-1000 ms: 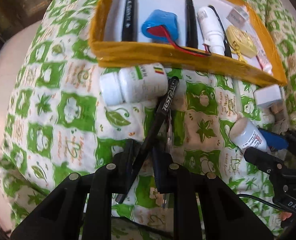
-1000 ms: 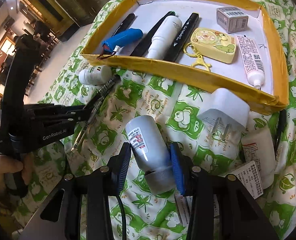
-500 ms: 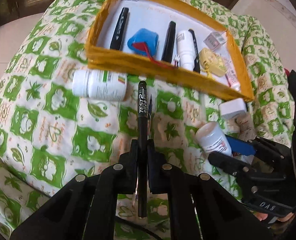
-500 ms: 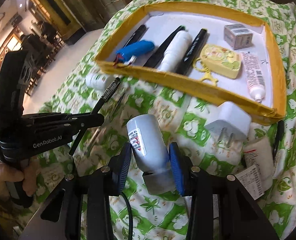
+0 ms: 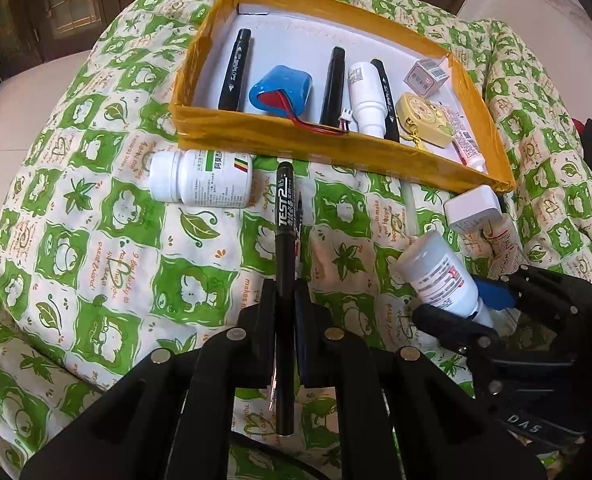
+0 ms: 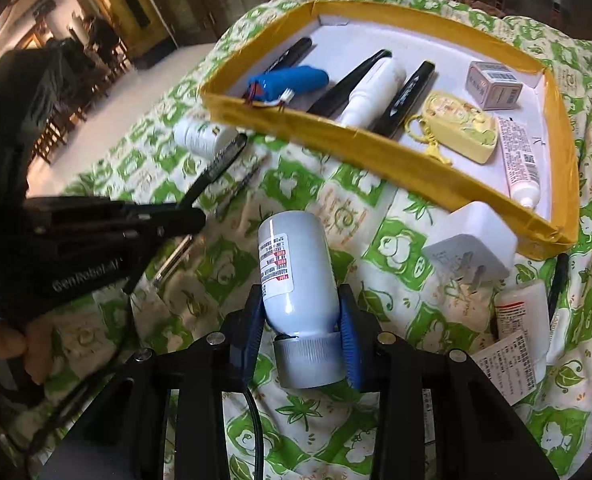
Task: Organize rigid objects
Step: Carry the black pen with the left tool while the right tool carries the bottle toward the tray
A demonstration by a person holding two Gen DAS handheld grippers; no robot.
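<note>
yellow tray (image 5: pixel 328 152) — markers, battery pack (image 5: pixel 281 90)

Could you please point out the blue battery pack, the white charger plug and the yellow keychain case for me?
blue battery pack (image 5: pixel 281 88), left wrist view, blue wrap.
white charger plug (image 6: pixel 472 246), right wrist view, pronged face.
yellow keychain case (image 6: pixel 462 126), right wrist view, printed lid.

Light: we've got soft daylight, bright on the tray (image 5: pixel 336 152).
Glare: pale floor (image 6: pixel 107 92) washing out.
Blur: left gripper (image 6: pixel 183 220) smeared.
Edges: strong fisheye bending, dark corners.
</note>
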